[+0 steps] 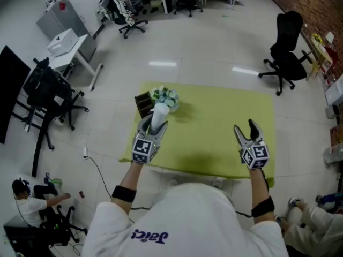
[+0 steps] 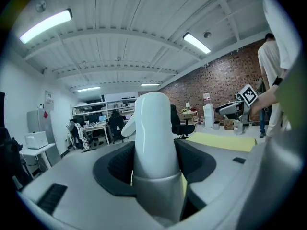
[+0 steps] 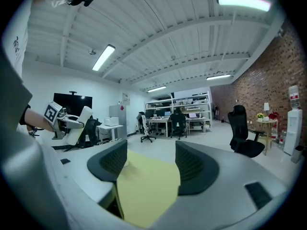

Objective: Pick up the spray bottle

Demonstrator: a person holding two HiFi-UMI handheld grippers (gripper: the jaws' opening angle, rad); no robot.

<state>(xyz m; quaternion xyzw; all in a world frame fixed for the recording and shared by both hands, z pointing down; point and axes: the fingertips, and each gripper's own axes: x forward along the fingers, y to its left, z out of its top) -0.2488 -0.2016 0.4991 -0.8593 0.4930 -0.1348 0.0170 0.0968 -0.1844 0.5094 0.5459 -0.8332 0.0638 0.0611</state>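
Note:
The white spray bottle [image 1: 159, 116] is lifted off the yellow-green table [image 1: 214, 143] at its left side, with my left gripper [image 1: 153, 127] shut on it. In the left gripper view the bottle [image 2: 154, 133] stands upright between the dark pads [image 2: 115, 164], filling the gap of the left gripper [image 2: 154, 169]. My right gripper [image 1: 247, 129] hovers over the table's right side, open and with nothing in it. In the right gripper view the right gripper [image 3: 151, 164] has only tablecloth between its pads, and the left gripper with the bottle [image 3: 76, 121] shows at far left.
A bunch of pale flowers [image 1: 165, 96] and a dark brown box [image 1: 143, 104] stand at the table's back left. Office chairs [image 1: 285, 50] and desks [image 1: 69, 52] ring the table. A person sits on the floor at lower left [image 1: 32, 202], another at lower right [image 1: 316, 218].

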